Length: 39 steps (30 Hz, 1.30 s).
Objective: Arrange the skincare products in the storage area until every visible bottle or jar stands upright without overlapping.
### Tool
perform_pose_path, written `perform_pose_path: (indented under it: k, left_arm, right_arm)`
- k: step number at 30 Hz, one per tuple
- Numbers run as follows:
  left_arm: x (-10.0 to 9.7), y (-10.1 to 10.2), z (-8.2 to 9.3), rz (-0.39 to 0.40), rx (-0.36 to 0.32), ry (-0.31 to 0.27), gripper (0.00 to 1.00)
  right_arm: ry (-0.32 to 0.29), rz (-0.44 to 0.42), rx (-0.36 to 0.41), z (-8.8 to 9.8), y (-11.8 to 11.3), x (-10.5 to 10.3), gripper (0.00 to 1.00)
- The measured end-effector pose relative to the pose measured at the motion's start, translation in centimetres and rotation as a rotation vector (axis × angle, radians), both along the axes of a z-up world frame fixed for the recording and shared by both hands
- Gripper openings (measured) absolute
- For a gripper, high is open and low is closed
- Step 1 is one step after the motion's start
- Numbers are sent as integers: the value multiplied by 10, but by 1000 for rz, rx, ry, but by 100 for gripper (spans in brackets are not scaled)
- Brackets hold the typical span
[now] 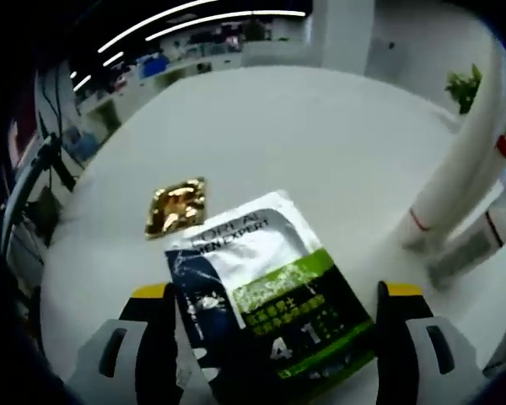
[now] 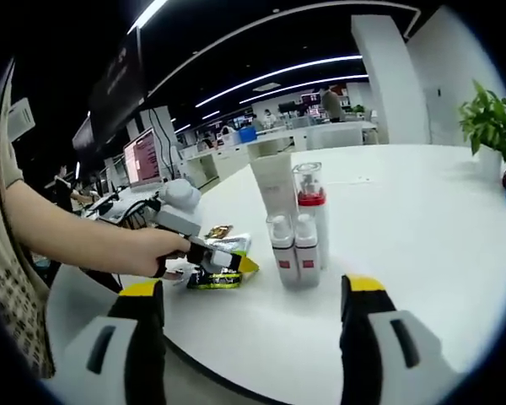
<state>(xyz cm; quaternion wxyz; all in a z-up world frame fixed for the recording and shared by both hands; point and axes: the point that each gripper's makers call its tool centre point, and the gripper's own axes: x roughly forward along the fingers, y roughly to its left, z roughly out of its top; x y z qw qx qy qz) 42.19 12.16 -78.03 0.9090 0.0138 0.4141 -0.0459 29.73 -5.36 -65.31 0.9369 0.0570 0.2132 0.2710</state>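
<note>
Left gripper view first, reading from its left side: our left gripper (image 1: 274, 325) has its yellow-tipped jaws spread wide, and between them on the round white table (image 1: 320, 143) lies a flat foil sachet with a white top, dark blue panel and green band (image 1: 266, 291); we cannot tell whether either jaw touches it. Just beyond its upper left corner lies a small crinkled gold foil packet (image 1: 177, 205). Far right, a tall white tube with a red stripe (image 1: 464, 160) stands on its cap, with a smaller white bottle (image 1: 481, 240) beside it.

In the right gripper view, a person's hand (image 2: 156, 249) at the left holds the left gripper over the same sachet, near the table's left edge. To its right a cluster stands upright, close together: a tall white tube, a clear-capped bottle with a red collar (image 2: 310, 211) and two small white pump bottles (image 2: 291, 249). Our right gripper (image 2: 253, 325) hangs wide open, grasping nothing. A green potted plant (image 2: 489, 122) sits far right.
</note>
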Motion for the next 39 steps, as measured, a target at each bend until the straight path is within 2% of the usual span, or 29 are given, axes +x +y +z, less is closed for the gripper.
perform_pose_path:
  k: [3, 6, 8, 13, 23, 24, 27, 29, 30, 31, 32, 33, 34, 37, 39]
  left_arm:
    - [-1, 1, 2, -9, -2, -16, 90]
    - [1, 1, 3, -36, -9, -42, 79]
    - [1, 1, 2, -41, -7, -42, 79]
    - [0, 0, 2, -65, -13, -85, 77]
    - [6, 3, 0, -92, -15, -84, 75]
    - [5, 2, 0, -94, -14, -84, 73]
    - [6, -13, 7, -138, -29, -104, 55]
    - [9, -18, 10, -137, -55, -127, 40]
    - [6, -30, 10, -165, -119, -113, 25]
    - [6, -36, 11, -190, -144, -112, 14]
    - [3, -38, 11, -203, -145, -99, 8]
    - [1, -40, 9, -227, -131, -79, 4]
    - [0, -41, 10, -227, -132, -81, 4]
    - [-4, -42, 20, -268, -139, -110, 9]
    - [-6, -38, 27, -308, -108, -136, 9]
  right_arm:
    - [-1, 0, 0, 0, 0, 0, 86]
    - [-1, 1, -1, -1, 0, 0, 86]
    - [-1, 2, -2, -1, -1, 0, 86]
    - [-4, -1, -3, -1, -1, 1, 86]
    - [-12, 3, -6, 1, 0, 0, 85]
    - [-12, 3, -5, 1, 0, 0, 85]
    - [-11, 1, -8, 2, 0, 0, 85]
    - [-13, -1, -5, 2, 0, 0, 85]
    - [-13, -3, -7, 2, 0, 0, 85]
    - [-13, -4, -7, 2, -1, 0, 85]
    - [-14, -5, -5, 2, -1, 0, 85]
    - [-15, -6, -4, 2, -1, 1, 85]
    - [-15, -7, -4, 2, -1, 1, 85]
    - [-16, -10, -2, 3, -2, 1, 85]
    - [-16, -12, -2, 2, -3, 1, 85]
